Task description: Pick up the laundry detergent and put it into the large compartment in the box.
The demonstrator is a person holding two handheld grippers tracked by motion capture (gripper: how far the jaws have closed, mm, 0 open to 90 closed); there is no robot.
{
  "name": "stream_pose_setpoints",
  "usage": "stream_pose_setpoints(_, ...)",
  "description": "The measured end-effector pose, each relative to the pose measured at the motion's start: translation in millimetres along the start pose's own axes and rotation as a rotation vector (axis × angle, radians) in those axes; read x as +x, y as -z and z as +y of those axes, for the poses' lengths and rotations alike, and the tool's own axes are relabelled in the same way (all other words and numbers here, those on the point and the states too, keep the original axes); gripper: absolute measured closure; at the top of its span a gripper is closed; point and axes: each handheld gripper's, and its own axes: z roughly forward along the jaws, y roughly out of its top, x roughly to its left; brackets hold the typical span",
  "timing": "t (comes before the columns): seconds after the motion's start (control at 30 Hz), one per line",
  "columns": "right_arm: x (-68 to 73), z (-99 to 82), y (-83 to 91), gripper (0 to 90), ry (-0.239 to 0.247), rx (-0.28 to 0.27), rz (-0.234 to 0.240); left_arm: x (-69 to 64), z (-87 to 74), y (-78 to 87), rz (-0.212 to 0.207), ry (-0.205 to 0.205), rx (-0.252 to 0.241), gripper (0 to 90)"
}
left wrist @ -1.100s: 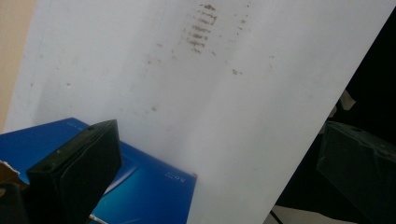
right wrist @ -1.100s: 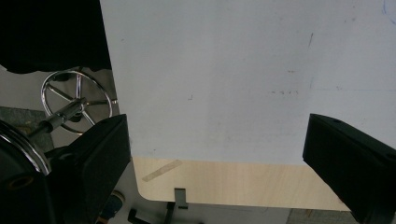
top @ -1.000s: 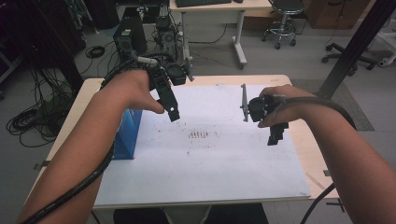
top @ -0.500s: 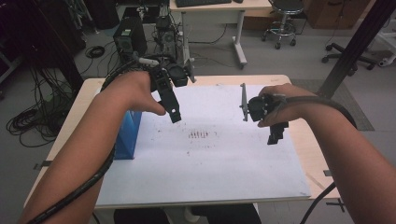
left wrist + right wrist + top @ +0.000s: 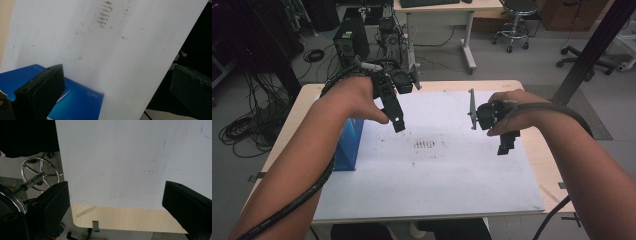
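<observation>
1. Two grippers hang above the table: your left gripper [image 5: 398, 122] is over the sheet's left part, your right gripper [image 5: 506, 145] over its right part, well apart from each other.
2. Your left gripper's jaws are spread wide and hold nothing; in the left gripper view one jaw stands over the box [image 5: 75, 100], the other over the dark beyond the sheet's edge.
3. Your right gripper's jaws are also wide apart and empty, with bare sheet [image 5: 120, 165] between them.
4. The box [image 5: 348, 145] is the thing nearest your left gripper. It is blue, flat-sided and rectangular, with a lighter swoosh and small white print on its face.
5. It sits at the left edge of the white sheet [image 5: 437, 175], partly under your left forearm, with neither gripper touching it.
6. The sheet covers most of the wooden table [image 5: 542, 150] and bears a patch of small dark marks [image 5: 426, 144] at its middle.
</observation>
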Motion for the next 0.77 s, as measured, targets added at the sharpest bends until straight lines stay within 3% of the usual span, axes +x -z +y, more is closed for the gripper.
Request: stream_pose_setpoints(0.77,2.5,-2.4,1.8,7.1,-0.002,-0.014,-0.009,-0.6,5.1,-1.1,-0.012,-0.017,0.006,0.3)
